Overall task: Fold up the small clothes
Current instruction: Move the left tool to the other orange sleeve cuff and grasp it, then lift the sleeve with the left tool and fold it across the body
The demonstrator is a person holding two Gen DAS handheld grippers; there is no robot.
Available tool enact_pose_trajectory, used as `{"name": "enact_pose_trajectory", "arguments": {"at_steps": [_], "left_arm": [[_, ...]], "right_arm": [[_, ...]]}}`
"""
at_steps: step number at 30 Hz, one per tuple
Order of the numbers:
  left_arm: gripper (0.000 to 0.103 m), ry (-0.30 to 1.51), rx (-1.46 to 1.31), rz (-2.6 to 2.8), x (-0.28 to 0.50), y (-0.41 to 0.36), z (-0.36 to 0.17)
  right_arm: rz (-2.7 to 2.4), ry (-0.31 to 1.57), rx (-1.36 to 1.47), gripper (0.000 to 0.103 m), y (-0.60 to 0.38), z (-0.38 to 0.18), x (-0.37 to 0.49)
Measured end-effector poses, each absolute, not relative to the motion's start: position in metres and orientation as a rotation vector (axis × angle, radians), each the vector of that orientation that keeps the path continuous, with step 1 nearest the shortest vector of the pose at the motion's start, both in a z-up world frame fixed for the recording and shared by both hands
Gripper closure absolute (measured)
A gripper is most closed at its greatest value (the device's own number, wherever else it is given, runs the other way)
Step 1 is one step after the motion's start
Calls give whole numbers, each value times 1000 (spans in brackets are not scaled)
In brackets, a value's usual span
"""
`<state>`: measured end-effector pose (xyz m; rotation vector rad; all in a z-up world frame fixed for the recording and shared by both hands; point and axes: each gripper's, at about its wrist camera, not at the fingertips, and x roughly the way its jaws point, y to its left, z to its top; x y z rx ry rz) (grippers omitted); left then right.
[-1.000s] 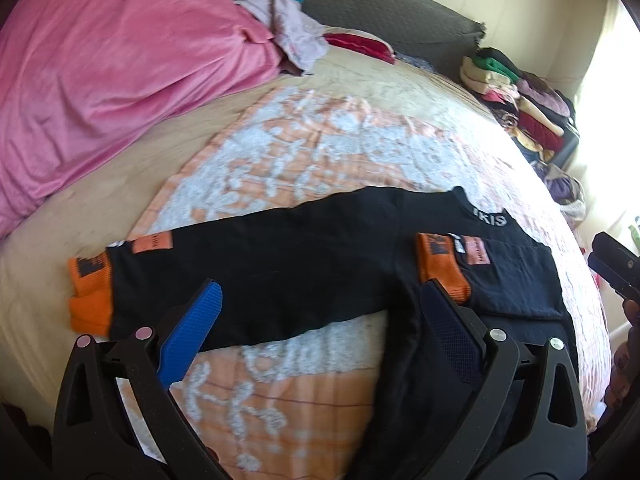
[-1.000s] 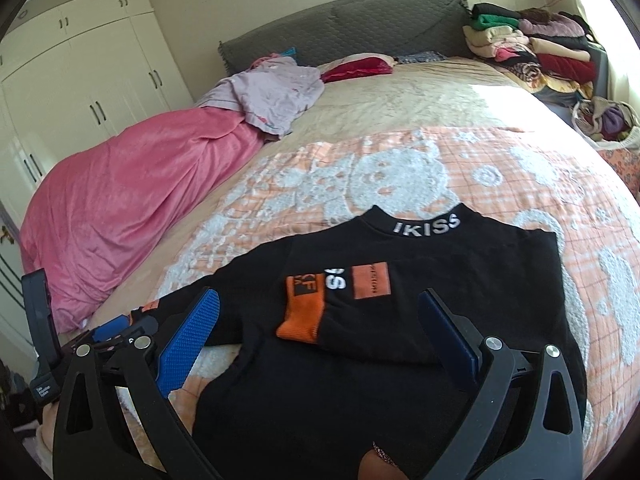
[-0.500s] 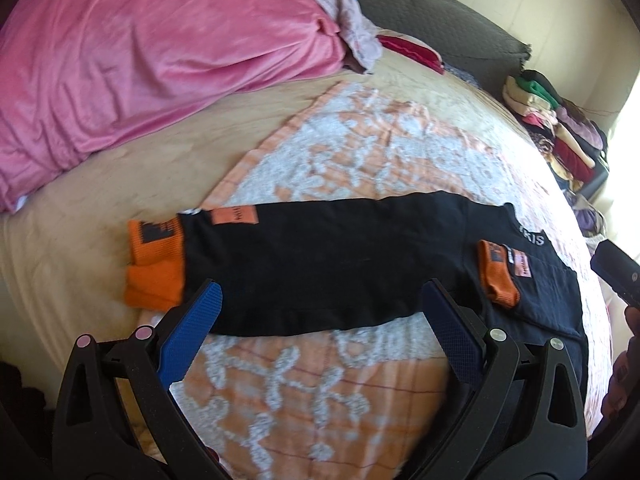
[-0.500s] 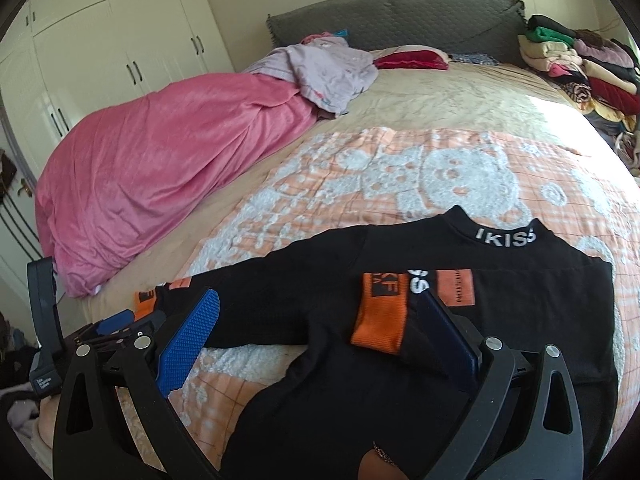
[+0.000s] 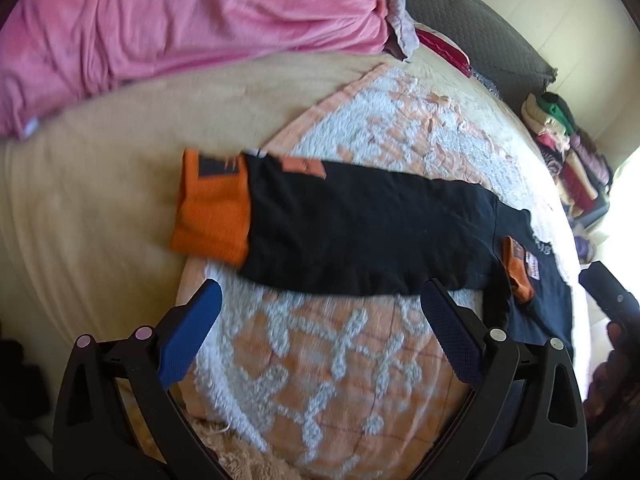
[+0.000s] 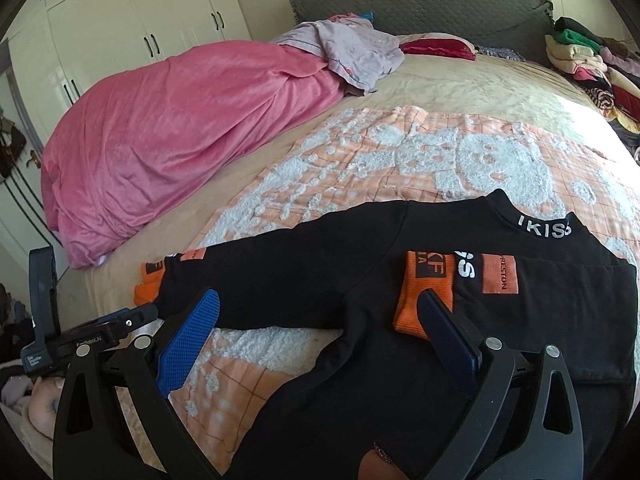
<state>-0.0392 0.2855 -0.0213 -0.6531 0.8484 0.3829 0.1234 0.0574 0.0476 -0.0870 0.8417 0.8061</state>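
A small black sweater (image 6: 400, 344) with orange cuffs lies flat on the orange-and-white blanket (image 6: 400, 168). Its right sleeve is folded across the chest, with that orange cuff (image 6: 424, 292) near the white-lettered collar (image 6: 544, 228). The other sleeve (image 5: 360, 232) stretches straight out, ending in an orange cuff (image 5: 212, 212). My left gripper (image 5: 320, 316) hovers open just in front of this outstretched sleeve, empty. My right gripper (image 6: 320, 320) is open above the sweater's body, near the folded cuff, holding nothing.
A pink duvet (image 6: 180, 128) is heaped along the bed's left side with a lilac garment (image 6: 352, 48) on it. Folded clothes (image 6: 588, 56) are stacked at the far right by the grey headboard (image 6: 420, 4). White wardrobes (image 6: 132, 20) stand to the left.
The left gripper has swung left along the outstretched sleeve towards its orange cuff. The right gripper has shifted left over the sweater. Both stay open; the sweater has not moved.
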Motion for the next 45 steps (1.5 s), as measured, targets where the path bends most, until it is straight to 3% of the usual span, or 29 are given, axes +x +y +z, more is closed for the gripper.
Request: {"name": "enact_pose_trajectory", "arguments": {"at_steps": [7,12,20,22,27,31,45], "left_arm": [[11,840,-769,357,-48,295,-42],[33,802,-806,398,-40,305,-51],[40,761,-786,482,-16,321,-54],[55,758,-769,507,-9,324,-54],[79,757,-754,543,2,336,-59],[92,730,-752,526,2,338,-56],[93,597,-637,405,6,293,11]], "right_arm": [[805,846,-68,4,53,45,124],[779,850,-41,4,43,44,128],[736,861,-5,4,26,38,134],[720,863,-3,4,22,36,136],[695,883,16,4,17,27,139],[680,898,32,4,14,21,140],[640,920,91,4,-11,11,142]]}}
